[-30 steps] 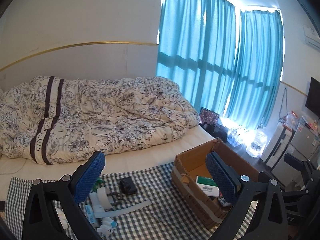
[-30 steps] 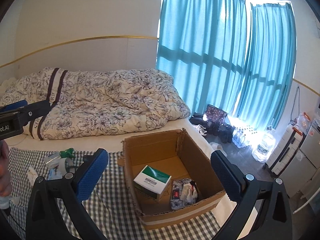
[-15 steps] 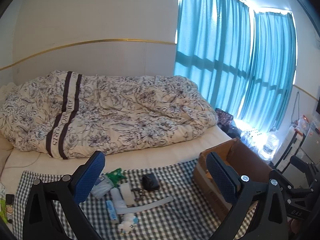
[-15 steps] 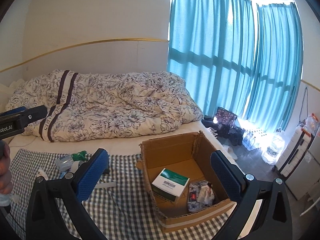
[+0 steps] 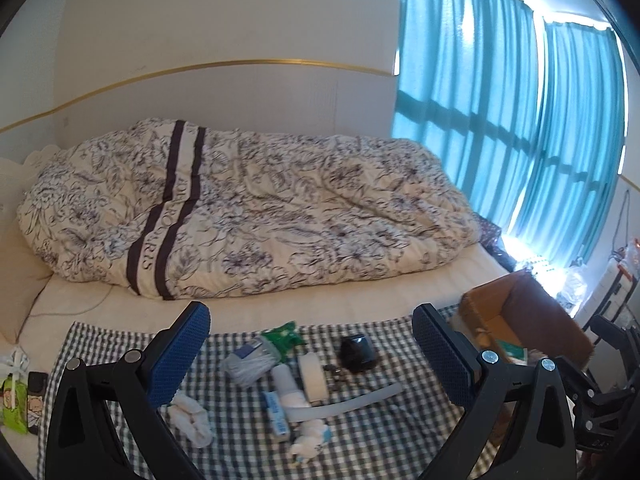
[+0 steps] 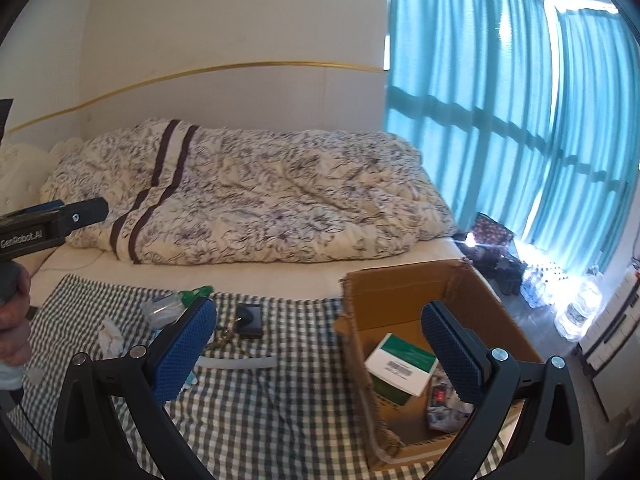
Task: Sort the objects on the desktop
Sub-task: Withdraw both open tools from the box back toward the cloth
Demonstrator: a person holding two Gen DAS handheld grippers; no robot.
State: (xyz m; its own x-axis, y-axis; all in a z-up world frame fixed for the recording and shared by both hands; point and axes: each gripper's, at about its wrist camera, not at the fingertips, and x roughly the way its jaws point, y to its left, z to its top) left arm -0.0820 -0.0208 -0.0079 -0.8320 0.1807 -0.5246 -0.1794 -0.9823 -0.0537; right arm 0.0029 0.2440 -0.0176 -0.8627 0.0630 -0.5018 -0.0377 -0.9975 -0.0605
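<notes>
Left wrist view looks down on a checked cloth (image 5: 372,436), woven in dark grey and white squares and spread flat on the bed (image 5: 360,300). The left hand-held gripper (image 5: 312,350) is spread wide and holds nothing; its fingers (image 5: 180,354) are black plastic struts faced with blue dimpled rubber pads. Between and just ahead of them lies a loose cluster: a soft green packet (image 5: 282,336), a clear bag of cotton swabs (image 5: 248,362), a white cylindrical tube (image 5: 290,386), a tape roll (image 5: 312,374) standing on edge, a small black rounded pouch (image 5: 357,354) with keys (image 5: 334,372) beside it, and a long pale curved strip (image 5: 348,402). A crumpled white cloth (image 5: 192,420) lies near the left pad.

From the right wrist, the right hand-held gripper (image 6: 320,354) is likewise wide apart and empty. A brown corrugated cardboard box (image 6: 404,284), with a ragged torn rim, sits on the cloth under its right finger. Inside lie a green-and-white carton (image 6: 402,366) and a crinkled printed packet (image 6: 442,404). The pouch (image 6: 250,318) lies ahead of the left finger, well apart from the box. A hand (image 6: 14,328) grips the other tool at the left edge.

A puffy floral quilt (image 6: 248,196) fills the bed behind, beside pleated teal curtains (image 6: 500,120).
</notes>
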